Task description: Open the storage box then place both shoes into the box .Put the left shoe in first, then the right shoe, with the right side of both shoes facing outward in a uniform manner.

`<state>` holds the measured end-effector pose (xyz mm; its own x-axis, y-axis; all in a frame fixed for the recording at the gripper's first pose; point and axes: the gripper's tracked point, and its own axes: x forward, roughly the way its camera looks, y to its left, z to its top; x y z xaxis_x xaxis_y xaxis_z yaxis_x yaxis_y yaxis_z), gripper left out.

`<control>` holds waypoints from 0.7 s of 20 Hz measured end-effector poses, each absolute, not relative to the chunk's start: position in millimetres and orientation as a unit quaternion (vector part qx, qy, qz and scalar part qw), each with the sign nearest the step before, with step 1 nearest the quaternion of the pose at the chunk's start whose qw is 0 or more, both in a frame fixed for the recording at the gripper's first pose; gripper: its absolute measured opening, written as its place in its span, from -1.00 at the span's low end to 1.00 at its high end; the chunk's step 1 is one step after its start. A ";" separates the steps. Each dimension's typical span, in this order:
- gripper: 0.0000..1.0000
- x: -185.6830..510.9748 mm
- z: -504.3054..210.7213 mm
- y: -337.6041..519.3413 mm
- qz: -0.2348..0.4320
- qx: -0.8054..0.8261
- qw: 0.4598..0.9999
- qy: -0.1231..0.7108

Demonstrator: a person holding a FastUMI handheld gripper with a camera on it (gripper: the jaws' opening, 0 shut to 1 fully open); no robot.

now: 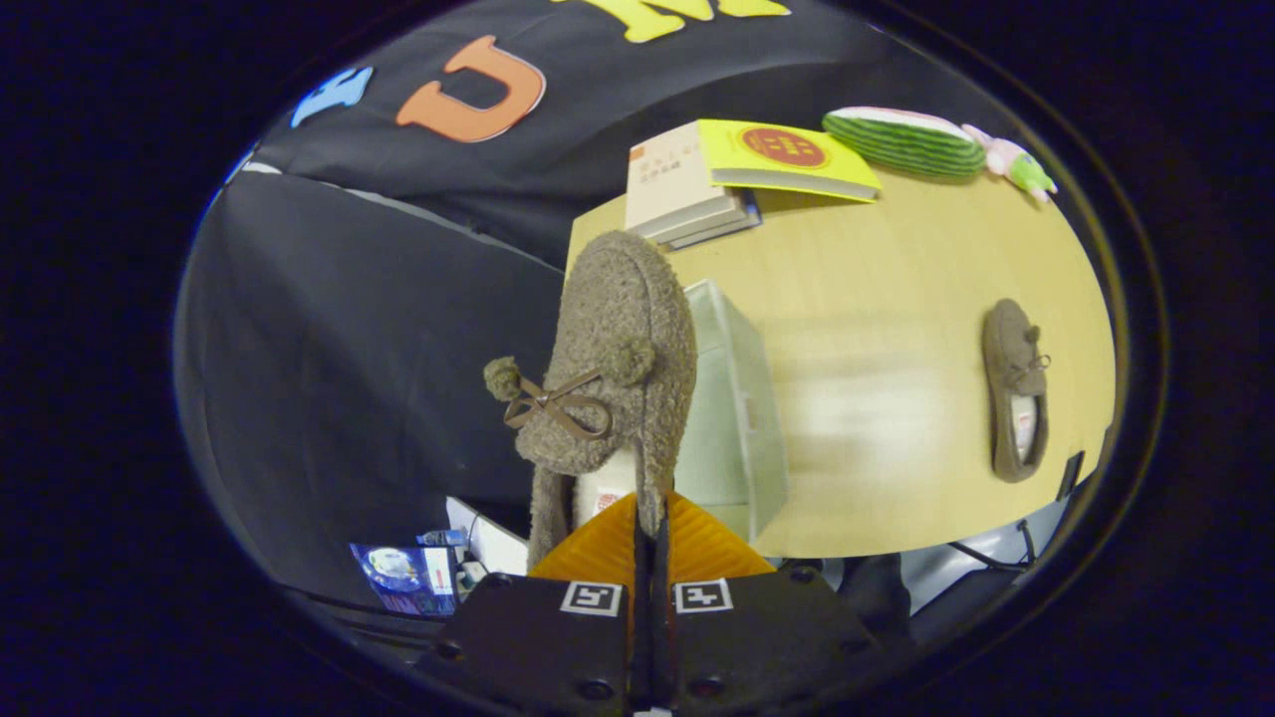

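Pale wooden desk in a booth with a black cloth wall behind it. At the far edge of the desk, a stack of books with a yellow book lying on top and partly over the side; beyond these, a green striped plush toy and a small pink and green toy just beside it. On the desk, near the corner, a translucent storage box, partly hidden by the held shoe; lid state cannot be told. Well apart from the box, one brown fuzzy shoe lying flat on the desk, opening up, with a small bow. Gripper pressed together on the rim of a second brown fuzzy shoe, fingers pinching its edge; toe pointing away, bow and pompoms on the upper. Held in the air just ahead of the fingers, in front of the box. Below the desk edge, some blue packaging.
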<state>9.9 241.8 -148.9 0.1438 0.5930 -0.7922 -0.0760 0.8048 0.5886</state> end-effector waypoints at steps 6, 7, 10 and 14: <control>-0.88 -4.2 -204.8 315.8 0.232 0.170 0.705 0.648; -0.88 -2.2 -215.8 320.8 0.228 0.164 0.704 0.652; -0.88 4.9 -241.7 319.4 0.204 0.166 0.703 0.660; -0.88 7.4 -265.4 315.1 0.179 0.162 0.697 0.676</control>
<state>7.4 315.1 -265.4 0.0233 0.4677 -0.8836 -0.0305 0.8838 0.4669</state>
